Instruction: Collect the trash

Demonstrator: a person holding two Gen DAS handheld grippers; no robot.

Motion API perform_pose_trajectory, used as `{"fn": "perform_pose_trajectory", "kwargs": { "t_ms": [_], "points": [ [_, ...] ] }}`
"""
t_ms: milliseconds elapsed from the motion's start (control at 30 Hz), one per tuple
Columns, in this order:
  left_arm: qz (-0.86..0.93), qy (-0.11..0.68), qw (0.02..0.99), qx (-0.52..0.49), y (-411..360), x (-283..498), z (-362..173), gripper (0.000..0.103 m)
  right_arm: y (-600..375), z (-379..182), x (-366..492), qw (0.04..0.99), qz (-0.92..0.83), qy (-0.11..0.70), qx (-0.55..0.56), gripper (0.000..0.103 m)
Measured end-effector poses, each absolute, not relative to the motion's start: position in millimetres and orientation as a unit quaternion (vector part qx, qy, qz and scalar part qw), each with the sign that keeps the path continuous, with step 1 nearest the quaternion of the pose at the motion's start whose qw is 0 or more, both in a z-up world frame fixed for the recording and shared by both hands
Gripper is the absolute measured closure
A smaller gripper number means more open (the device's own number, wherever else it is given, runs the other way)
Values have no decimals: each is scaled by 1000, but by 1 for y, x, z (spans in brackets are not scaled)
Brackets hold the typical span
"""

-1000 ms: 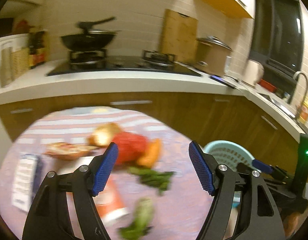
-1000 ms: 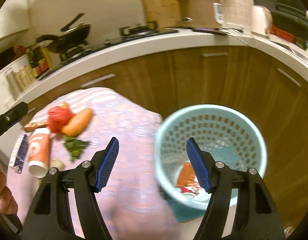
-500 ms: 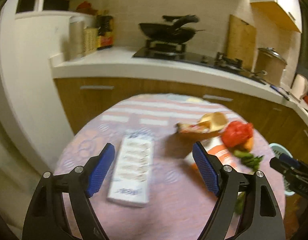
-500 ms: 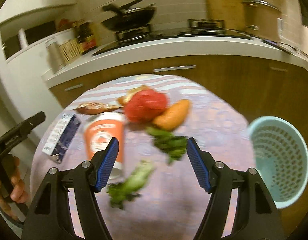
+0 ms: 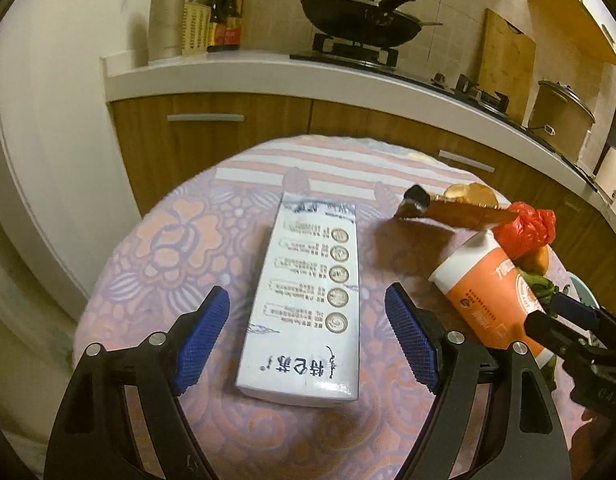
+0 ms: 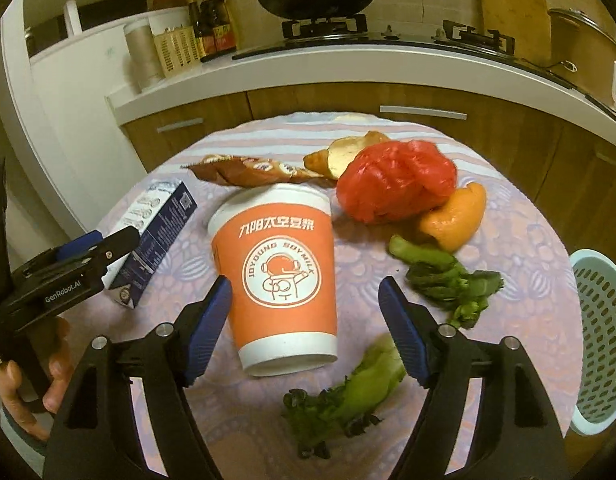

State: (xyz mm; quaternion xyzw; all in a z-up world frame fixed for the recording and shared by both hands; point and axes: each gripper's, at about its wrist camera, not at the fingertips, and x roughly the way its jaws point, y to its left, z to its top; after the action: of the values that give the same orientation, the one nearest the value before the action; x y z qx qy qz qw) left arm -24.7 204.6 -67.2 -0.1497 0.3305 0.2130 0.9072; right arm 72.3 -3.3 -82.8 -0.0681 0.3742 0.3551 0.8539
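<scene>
Your left hand-held gripper [image 5: 307, 338] hangs wide open over the flat white cardboard carton with printed text [image 5: 304, 304], which lies on the round worktop with the pink-and-lilac patterned cloth [image 5: 168, 248]; its blue pads stand apart on either side of the carton's near end, touching nothing. Your right hand-held gripper [image 6: 305, 330] is opening its jaws around the orange-and-white paper cup [image 6: 282, 280] lying on its side, the pads clear of the cup's walls. Behind the cup lie a brown snack wrapper [image 6: 248, 170], a crumpled red plastic bag [image 6: 396, 178] and an orange peel piece [image 6: 456, 218]; green vegetable scraps [image 6: 448, 276] lie to the right and near the gripper. The pale blue perforated plastic basket [image 6: 600, 340] stands beside the worktop's right edge.
</scene>
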Motion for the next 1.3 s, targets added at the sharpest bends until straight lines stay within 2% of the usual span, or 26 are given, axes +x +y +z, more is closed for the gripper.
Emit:
{"fn": "perform_pose_trajectory", "kwargs": {
  "t_ms": [300, 467, 633, 867, 1000, 1300],
  "points": [
    [215, 337, 906, -136, 201, -22, -73, 27, 9, -96, 70, 846, 365, 382, -78, 24],
    [213, 343, 905, -135, 202, -20, -75, 34, 14, -99, 69, 841, 369, 386, -84, 24],
    [213, 348, 899, -158, 210, -20, -78, 48, 13, -101, 72, 838, 372, 391, -79, 24],
    [211, 345, 900, -163, 211, -21, -78, 51, 12, -102, 72, 839, 367, 395, -78, 25],
    [211, 341, 903, -153, 207, -22, -77, 52, 15, -106, 75, 832, 367, 407, -83, 39],
    [206, 318, 912, -155, 202, -31, -68, 52, 6, -88, 63, 852, 358, 372, -86, 40]
  ]
}}
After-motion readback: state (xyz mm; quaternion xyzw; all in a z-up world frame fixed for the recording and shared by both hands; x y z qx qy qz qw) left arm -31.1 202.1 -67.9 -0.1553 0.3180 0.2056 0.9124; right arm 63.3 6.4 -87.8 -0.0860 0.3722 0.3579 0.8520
